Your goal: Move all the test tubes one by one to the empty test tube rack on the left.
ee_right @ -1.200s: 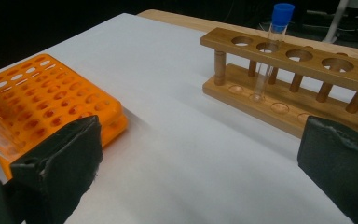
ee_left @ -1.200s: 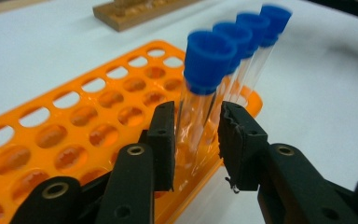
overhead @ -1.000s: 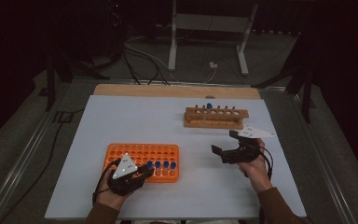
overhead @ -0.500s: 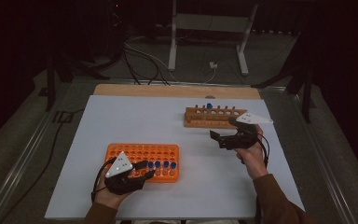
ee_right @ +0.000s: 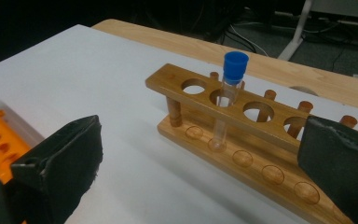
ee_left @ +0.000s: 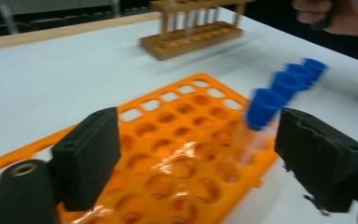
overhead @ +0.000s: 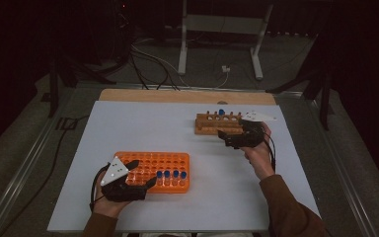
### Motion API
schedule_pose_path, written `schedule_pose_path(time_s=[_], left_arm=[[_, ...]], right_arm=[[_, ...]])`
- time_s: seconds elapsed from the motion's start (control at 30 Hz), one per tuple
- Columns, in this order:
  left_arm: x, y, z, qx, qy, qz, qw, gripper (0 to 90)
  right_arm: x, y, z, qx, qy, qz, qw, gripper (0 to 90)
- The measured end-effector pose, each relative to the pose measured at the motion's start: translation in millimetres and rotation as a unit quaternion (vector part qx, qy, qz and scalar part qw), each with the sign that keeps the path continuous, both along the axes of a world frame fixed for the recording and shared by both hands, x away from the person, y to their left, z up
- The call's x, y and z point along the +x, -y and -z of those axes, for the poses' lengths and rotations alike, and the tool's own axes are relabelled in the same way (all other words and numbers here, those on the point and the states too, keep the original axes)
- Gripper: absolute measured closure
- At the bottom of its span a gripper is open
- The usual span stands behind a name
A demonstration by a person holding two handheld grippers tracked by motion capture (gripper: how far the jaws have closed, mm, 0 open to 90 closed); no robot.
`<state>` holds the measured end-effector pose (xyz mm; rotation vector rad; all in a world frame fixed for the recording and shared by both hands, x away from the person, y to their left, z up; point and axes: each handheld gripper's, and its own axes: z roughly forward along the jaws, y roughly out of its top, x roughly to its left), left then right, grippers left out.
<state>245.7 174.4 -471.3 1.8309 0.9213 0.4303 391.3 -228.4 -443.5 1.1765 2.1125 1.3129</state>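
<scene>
An orange tube rack (overhead: pixel 143 160) lies at the table's front left, with a row of blue-capped tubes (overhead: pixel 171 175) standing in it. My left gripper (overhead: pixel 142 173) sits over the rack's near edge. Its jaws have just been opening and now stand open. In the left gripper view (ee_left: pixel 205 163), the nearest tube (ee_left: pixel 262 108) stands in the rack between the jaws, close to the right one, with no pad pressing on it. My right gripper (overhead: pixel 227 138) is open in front of a wooden rack (overhead: pixel 212 129). That wooden rack (ee_right: pixel 242 130) holds one blue-capped tube (ee_right: pixel 233 74), seen between the spread jaws of the right gripper (ee_right: pixel 200 168).
The white table top (overhead: pixel 143 128) has bare room between the two racks and along the left. A wooden strip (overhead: pixel 177 96) runs along its far edge. Beyond it the floor holds cables and a metal stand (overhead: pixel 217 29).
The left gripper's jaws have spread apart from shut, leaving the tube standing in the orange rack. The right gripper has moved away from me, up to the wooden rack.
</scene>
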Motion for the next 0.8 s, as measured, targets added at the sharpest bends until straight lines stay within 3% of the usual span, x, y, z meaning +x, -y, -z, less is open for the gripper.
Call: schedule_pose_path(time_s=[0.17, 0.4, 0.47, 0.67, 0.8], left_arm=[[9.1, -7.3, 1.9, 0.005, -0.005, -0.042, 0.9991, 4.5], [16.8, -14.6, 1.7, 0.003, -0.008, -0.091, 0.9958, 0.8], [17.3, -16.5, 3.0, 0.000, -0.011, -0.094, 0.9955, 0.8], [18.3, -16.9, 4.5, 0.000, -0.013, -0.096, 0.9953, 0.8], [18.8, -16.4, 6.2, 0.002, -0.018, -0.096, 0.9953, 0.8]], right_arm=[[10.1, -4.6, 1.0, -0.002, -0.008, 0.000, 1.0000, 0.0], [21.6, -16.2, -2.6, -0.016, 0.015, -0.004, 0.9997, 6.0], [26.3, -18.7, -1.0, -0.020, 0.013, -0.001, 0.9997, 7.4], [42.3, -21.8, 8.5, -0.041, 0.004, 0.013, 0.9991, 23.1], [45.6, -25.0, 12.4, -0.053, 0.018, 0.015, 0.9983, 42.1]])
